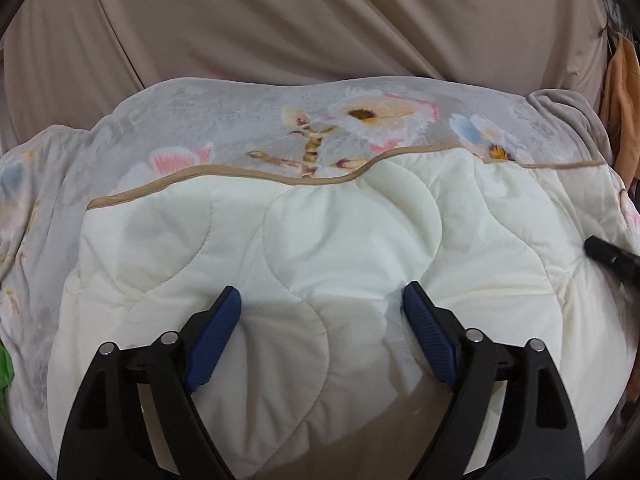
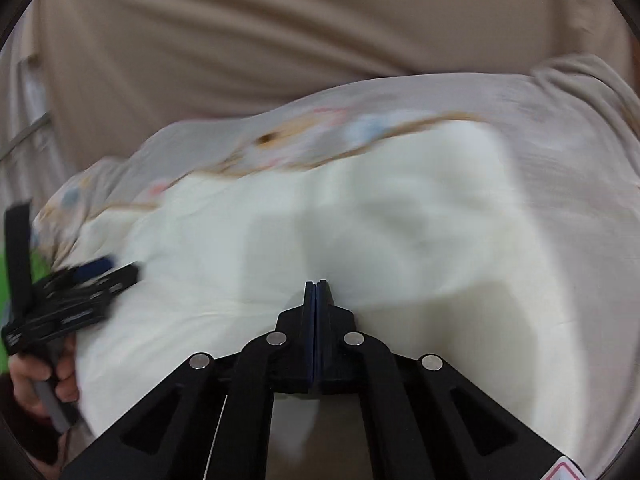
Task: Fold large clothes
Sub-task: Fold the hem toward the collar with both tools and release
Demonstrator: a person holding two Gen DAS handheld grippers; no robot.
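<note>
Lying spread beneath both grippers is a quilt [image 1: 320, 248], its cream underside turned up: soft padded cloth, puffy, stitched in wavy curved lines. A tan binding [image 1: 224, 174] edges the folded-over part ahead of the fingers; past it the printed face shows, grey with pink, white and blue flowers. Beyond the quilt a beige sheet [image 1: 280, 20] runs in long smooth creases.

Left gripper [image 1: 320, 304]: blue ribbed pads [image 1: 212, 344] stand wide apart, nothing clamped. Cream quilt lies between and under the fingertips; whether the tips touch the cloth cannot be told. No earlier view to compare.

Right gripper [image 2: 317, 286]: fingers pressed together, pads flush, no cloth seen between them. The tip sits over the cream quilt [image 2: 360, 220], the view being motion-blurred. To the left of these fingers the left gripper [image 2: 96, 276] appears, gripped by a hand [image 2: 40, 380].
</note>
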